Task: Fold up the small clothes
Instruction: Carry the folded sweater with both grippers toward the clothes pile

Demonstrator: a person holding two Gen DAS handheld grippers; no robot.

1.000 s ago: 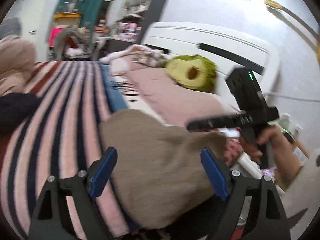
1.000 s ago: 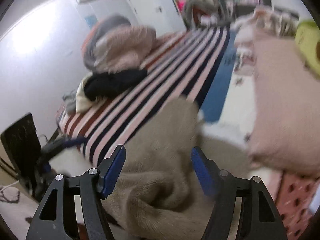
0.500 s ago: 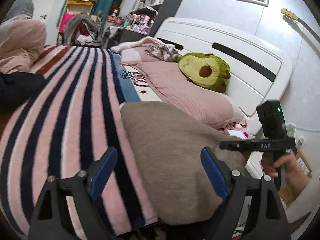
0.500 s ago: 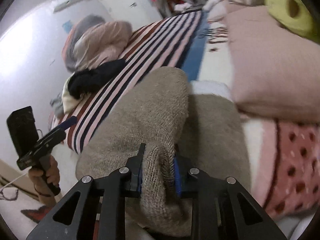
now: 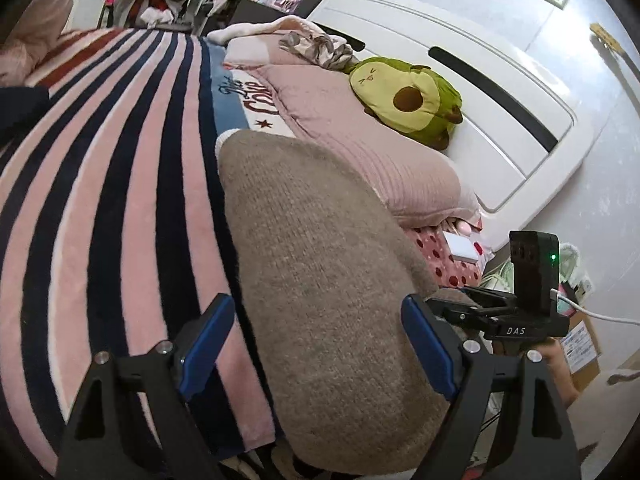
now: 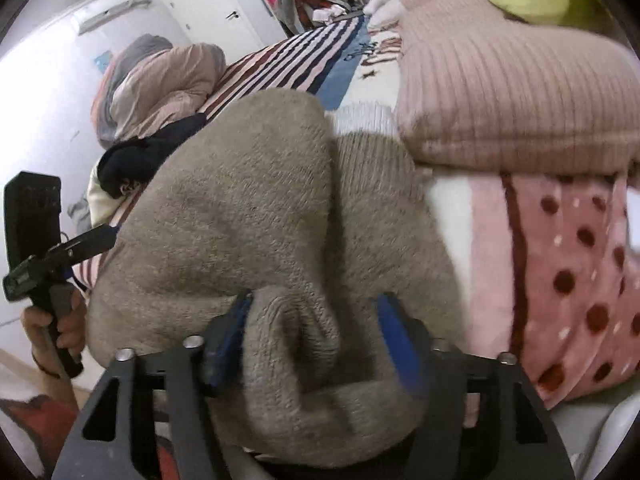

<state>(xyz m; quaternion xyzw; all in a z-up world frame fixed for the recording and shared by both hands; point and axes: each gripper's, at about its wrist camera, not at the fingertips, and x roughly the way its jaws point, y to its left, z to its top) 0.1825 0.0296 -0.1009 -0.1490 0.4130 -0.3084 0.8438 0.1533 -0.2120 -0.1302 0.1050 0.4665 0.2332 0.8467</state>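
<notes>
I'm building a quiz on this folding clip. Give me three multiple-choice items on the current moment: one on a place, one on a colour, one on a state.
1. Where does the avocado plush lie?
A. on the pink pillow
B. on the floor
C. on the striped blanket

2. What colour is the knit garment?
A. navy
B. grey-brown
C. white

3. How are the left gripper jaws?
A. shut on the garment
B. hidden
C. wide open

Answers:
1. A, it rests on the pillow by the headboard.
2. B, both views show taupe knit.
3. C, the blue pads stand far apart with cloth between them.
</notes>
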